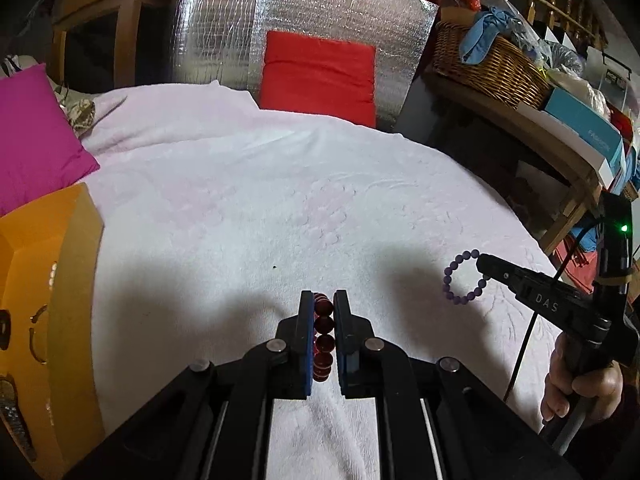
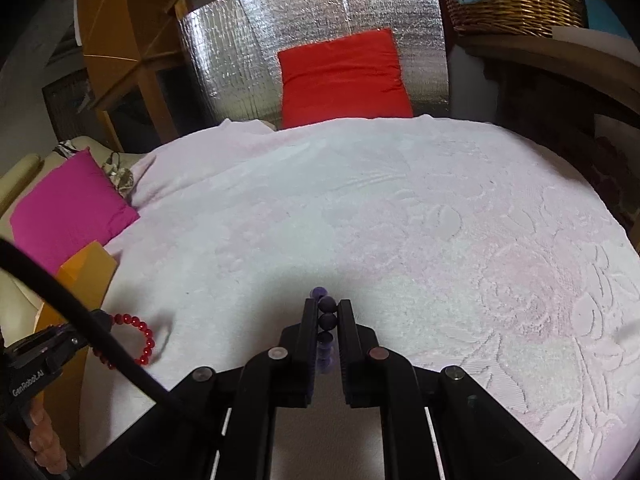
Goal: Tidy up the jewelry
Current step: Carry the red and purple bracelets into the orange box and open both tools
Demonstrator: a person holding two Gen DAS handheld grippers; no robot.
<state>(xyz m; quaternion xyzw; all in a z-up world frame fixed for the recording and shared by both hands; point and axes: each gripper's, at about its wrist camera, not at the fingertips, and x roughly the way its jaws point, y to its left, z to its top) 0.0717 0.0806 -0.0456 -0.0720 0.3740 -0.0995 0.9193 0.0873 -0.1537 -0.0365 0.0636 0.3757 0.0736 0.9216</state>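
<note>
Dim room; soft shadows on blanket [image 1: 240, 184]; fisheye-warped edges.

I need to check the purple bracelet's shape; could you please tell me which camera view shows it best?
The left wrist view: the purple bracelet hangs as an open ring from the right gripper. The right wrist view shows only a few beads edge-on between its fingers.
</note>
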